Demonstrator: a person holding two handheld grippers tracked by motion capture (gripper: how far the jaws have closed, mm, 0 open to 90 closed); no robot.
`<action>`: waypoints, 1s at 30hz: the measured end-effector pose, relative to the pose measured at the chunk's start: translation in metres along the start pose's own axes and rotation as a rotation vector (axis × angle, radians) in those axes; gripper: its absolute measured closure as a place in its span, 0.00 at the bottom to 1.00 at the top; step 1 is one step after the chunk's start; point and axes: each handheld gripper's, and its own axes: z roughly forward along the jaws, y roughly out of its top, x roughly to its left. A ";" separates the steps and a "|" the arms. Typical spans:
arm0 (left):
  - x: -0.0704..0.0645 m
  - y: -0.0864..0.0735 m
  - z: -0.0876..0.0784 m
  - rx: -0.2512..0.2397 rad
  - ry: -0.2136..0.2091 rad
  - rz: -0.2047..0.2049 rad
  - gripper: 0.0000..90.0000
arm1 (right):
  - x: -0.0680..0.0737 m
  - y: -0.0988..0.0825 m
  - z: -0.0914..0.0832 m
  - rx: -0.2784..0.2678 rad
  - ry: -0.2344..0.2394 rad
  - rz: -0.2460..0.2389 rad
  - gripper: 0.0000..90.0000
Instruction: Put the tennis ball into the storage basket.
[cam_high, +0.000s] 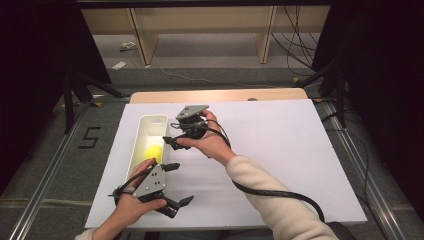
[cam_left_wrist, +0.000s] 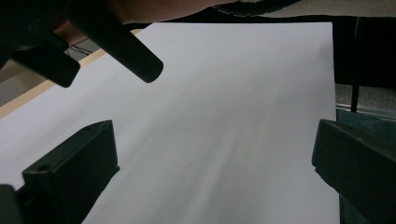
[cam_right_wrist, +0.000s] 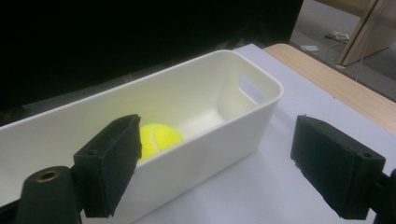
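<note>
Progress: ball (cam_right_wrist: 159, 138) already lies inside the white bin (cam_right_wrist: 219, 135) — placing looks done | right gripper (cam_right_wrist: 215, 163): fingers wide, empty, beside the bin | left gripper (cam_high: 172, 185): fingers wide, empty, over the table (cam_left_wrist: 224, 116) | left: withdraw.

— Beyond the table's far edge?
— Grey floor (cam_high: 210, 55), pale wooden shelving (cam_high: 200, 22) against the back, loose black cables (cam_high: 295, 45) at right.
— And at the sides?
— Black curtains (cam_high: 35, 45), metal rails (cam_high: 45, 185), a "5" marked (cam_high: 90, 137) on the floor left.
</note>
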 end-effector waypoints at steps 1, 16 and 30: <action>0.000 0.000 0.000 0.001 0.000 0.000 0.00 | -0.001 -0.001 -0.002 -0.003 -0.004 0.003 0.19; 0.000 0.000 0.000 -0.001 0.001 -0.001 0.00 | -0.014 -0.012 -0.028 -0.020 -0.046 0.030 0.19; -0.001 0.000 0.000 -0.003 0.005 -0.003 0.00 | -0.023 -0.026 -0.049 -0.026 -0.077 0.047 0.19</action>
